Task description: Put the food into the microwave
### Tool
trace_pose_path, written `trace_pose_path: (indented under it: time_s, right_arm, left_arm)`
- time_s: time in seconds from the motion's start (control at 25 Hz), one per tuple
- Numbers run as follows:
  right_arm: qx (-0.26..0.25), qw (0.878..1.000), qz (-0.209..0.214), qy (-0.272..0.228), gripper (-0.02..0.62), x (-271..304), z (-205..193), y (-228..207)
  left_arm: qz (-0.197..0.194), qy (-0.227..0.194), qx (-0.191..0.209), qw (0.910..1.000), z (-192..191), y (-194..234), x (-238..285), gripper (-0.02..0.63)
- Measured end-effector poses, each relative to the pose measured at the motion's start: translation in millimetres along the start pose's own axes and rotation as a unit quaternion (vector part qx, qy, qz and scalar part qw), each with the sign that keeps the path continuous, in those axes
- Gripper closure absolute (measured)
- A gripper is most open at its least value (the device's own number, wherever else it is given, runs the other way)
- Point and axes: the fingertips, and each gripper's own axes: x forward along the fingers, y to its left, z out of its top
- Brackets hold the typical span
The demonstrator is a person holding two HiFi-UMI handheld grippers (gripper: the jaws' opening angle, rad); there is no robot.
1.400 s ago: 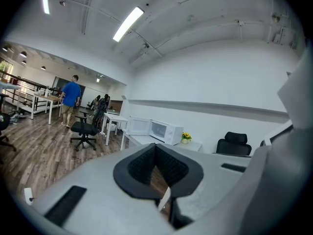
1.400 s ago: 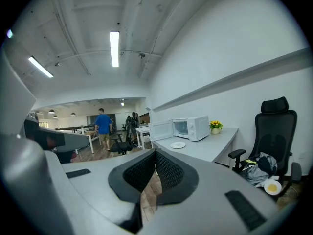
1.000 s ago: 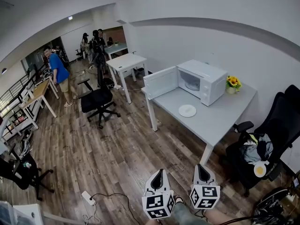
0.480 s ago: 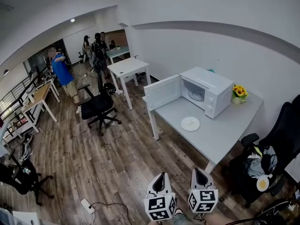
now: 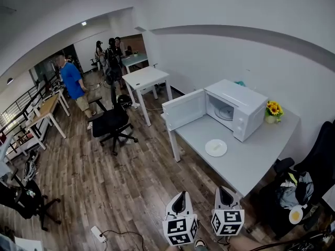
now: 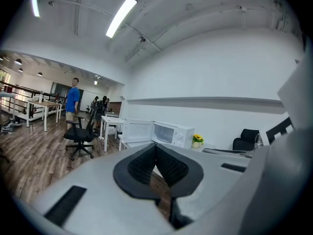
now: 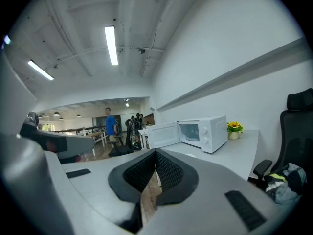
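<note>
The open microwave [image 5: 235, 109] and plate [image 5: 215, 147] sit nearer than before; left claw [image 5: 178, 195] and right claw [image 5: 224, 190] are closed and empty, pickup not yet begun.

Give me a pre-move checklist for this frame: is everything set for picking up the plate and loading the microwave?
1. Microwave door open: ok.
2. Plate on the table in front of the microwave, nothing crowding it: ok.
3. Food on the plate: cannot tell, too small.
4. Left gripper open for a grasp: not ok, jaws together, empty.
5. Right gripper open: not ok, jaws together, empty.
6. Grippers near the plate: not ok, both over the floor, short of the table.
</note>
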Motion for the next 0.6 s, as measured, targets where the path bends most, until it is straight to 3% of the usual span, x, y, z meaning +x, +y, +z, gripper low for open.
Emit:
trace_pose_path:
  time_s: [0.6]
  right_arm:
    - [-0.017, 0.999, 0.027, 0.013, 0.58, 65.3, 10.6, -3.5]
  left_arm:
    - [0.026, -0.004, -0.001, 0.9997, 12.9, 24.5, 52.7, 0.611]
